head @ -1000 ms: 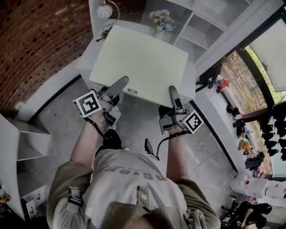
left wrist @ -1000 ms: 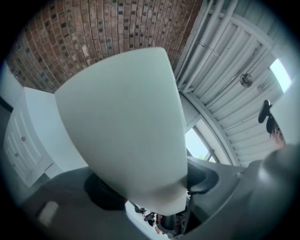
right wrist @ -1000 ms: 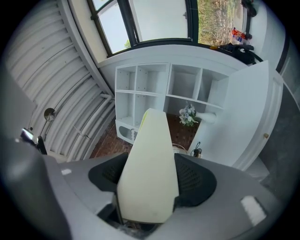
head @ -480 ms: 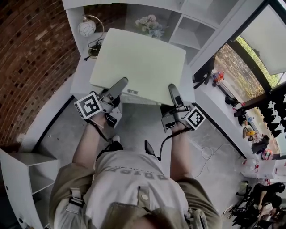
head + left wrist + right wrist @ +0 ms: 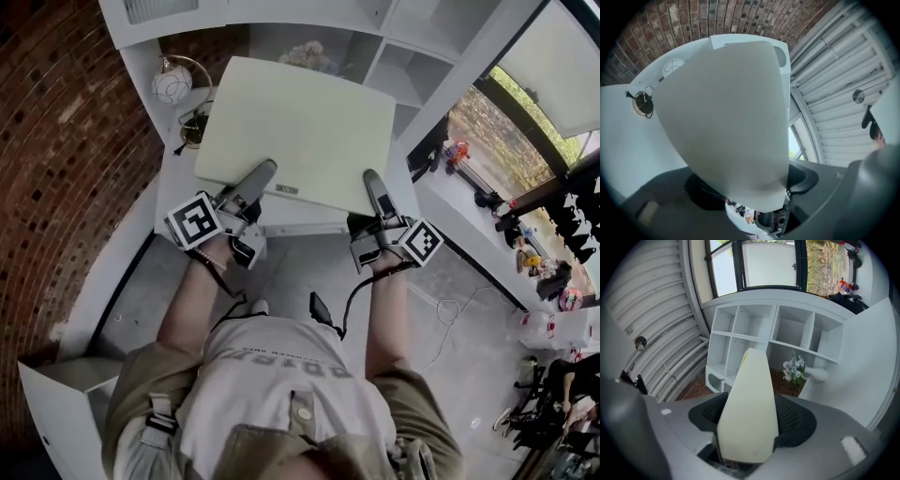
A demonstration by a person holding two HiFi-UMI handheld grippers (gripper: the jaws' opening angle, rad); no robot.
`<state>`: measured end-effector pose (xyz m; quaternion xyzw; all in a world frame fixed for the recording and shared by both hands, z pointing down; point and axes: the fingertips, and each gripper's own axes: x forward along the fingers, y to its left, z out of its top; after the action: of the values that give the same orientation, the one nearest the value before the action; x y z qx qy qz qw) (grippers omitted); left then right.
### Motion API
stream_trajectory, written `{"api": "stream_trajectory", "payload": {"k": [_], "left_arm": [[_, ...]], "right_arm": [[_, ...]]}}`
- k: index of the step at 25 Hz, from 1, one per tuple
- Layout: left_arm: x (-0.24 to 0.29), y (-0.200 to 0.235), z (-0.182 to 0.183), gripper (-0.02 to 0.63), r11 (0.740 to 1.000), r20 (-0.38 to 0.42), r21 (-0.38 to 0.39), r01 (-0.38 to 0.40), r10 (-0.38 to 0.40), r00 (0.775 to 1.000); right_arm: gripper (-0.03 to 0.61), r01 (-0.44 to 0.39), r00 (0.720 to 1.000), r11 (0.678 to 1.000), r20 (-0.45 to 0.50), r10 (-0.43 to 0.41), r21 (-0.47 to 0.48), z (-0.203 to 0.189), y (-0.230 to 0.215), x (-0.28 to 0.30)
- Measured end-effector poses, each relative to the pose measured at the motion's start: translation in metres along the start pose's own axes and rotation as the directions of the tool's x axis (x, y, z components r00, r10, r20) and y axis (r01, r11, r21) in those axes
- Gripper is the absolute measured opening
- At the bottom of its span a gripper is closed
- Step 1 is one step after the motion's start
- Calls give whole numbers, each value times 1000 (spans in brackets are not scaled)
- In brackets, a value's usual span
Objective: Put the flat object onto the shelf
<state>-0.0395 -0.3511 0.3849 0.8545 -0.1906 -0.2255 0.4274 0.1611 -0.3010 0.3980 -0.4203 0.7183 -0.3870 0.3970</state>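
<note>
At the left of the white shelf unit (image 5: pixel 136 52) stands a round white ornament (image 5: pixel 172 84). The left hand-held gripper (image 5: pixel 255 180) pinches the near edge of the pale flat board (image 5: pixel 300 122), which is held up in front of the shelf. A flower bunch (image 5: pixel 309 54) sits in the compartment beyond the board. The right hand-held gripper (image 5: pixel 375 192) clamps the same edge.

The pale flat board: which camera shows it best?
The head view. It shows the whole flat board from above, with the left gripper and right gripper clamped on its near edge. The left gripper view has one broad face filling the frame; the right gripper view sees a narrow foreshortened wedge.
</note>
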Motion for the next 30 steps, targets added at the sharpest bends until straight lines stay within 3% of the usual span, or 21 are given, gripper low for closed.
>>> {"api": "stream_trajectory", "payload": {"k": [6,11,16,23,30], "left_arm": [[19,2,18,360,999,-45,-30,40,-41,998],[34,3,34,359,997,-50,20,80,-79,996],[52,10,40,359,997,-46,2,73,-73,996],[90,21,60,356,998,-4,-10,58,-58,998],[104,31,70,353,997,49,49,53,-55,997]], "right_arm": [[314,-12,999,999,43,14,-35,9,7,20],[313,-11,999,998,51,14,-62,20,9,34],[314,-19,999,998,48,21,-55,33,3,48],[314,-47,999,997,0,47,-57,67,-9,90],[314,-83,995,994,-64,79,-67,84,-18,114]]}}
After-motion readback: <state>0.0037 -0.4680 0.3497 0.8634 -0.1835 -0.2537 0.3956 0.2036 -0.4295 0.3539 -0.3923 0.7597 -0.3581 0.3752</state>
